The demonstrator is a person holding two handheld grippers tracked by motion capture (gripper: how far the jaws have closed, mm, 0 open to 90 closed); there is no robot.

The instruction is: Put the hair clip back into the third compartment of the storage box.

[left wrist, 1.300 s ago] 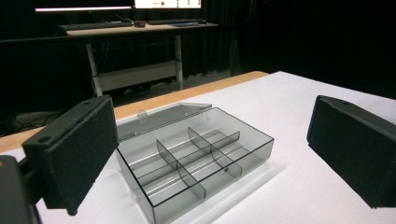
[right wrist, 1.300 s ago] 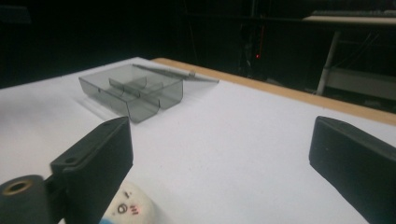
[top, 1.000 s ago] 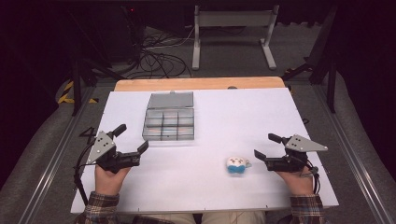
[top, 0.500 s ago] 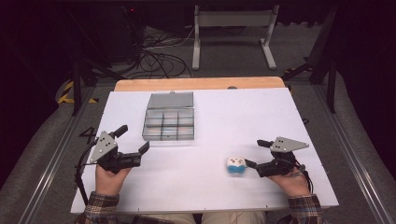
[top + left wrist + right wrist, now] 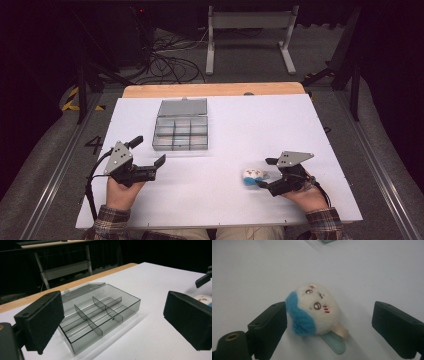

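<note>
the small round white-and-blue plush toy (image 5: 313, 312) lies on the white table (image 5: 225, 200), right of centre, well apart from the clear grey compartment box (image 5: 181, 131). it is bracketed by the right gripper (image 5: 262, 173), whose jaws stand wide and have just been closing slightly, one pad beside its blue side, nothing pressed yet. the left gripper (image 5: 159, 161) is held wide and empty, far off.

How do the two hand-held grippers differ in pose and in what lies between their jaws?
The right hand-held gripper has its open jaws either side of the plush toy, one pad near its blue side; the left hand-held gripper has nothing between its jaws. The right one sits low at the toy, while the left points toward the divided grey box, apart from it. Both are open over the white table.
</note>
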